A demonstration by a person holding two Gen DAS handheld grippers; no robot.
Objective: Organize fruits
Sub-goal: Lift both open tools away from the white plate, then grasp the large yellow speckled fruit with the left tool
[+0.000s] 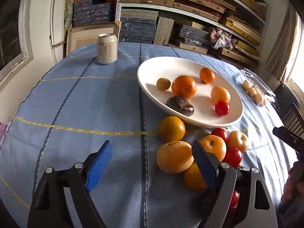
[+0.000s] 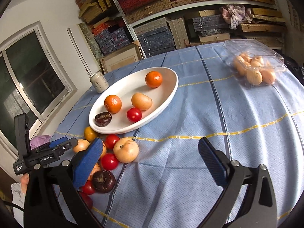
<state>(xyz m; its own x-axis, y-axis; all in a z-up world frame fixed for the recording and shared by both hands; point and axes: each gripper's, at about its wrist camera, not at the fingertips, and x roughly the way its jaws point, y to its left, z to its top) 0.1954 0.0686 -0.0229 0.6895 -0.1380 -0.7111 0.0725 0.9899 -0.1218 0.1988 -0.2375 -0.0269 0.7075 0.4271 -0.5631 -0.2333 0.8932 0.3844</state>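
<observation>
A white oval plate (image 1: 167,66) (image 2: 123,87) holds two oranges, a pale fruit, a cherry tomato (image 2: 134,114), a dark chestnut (image 1: 180,105) and, in the left wrist view, a small brown fruit (image 1: 163,83). A loose pile of fruit (image 1: 214,146) (image 2: 108,157) lies on the blue cloth in front of the plate. My left gripper (image 1: 152,145) is open; an orange-yellow fruit (image 1: 173,159) lies just inside its right pad, not pressed. My right gripper (image 2: 150,142) is open wide, with a pale round fruit (image 2: 126,150) near its left pad.
A drink can (image 1: 106,48) (image 2: 98,82) stands beyond the plate. A clear plastic box of pale fruits (image 2: 254,70) sits at the table's far right. Shelves of stacked boxes fill the back, a window is on the left, and a dark chair (image 1: 292,112) stands at the right.
</observation>
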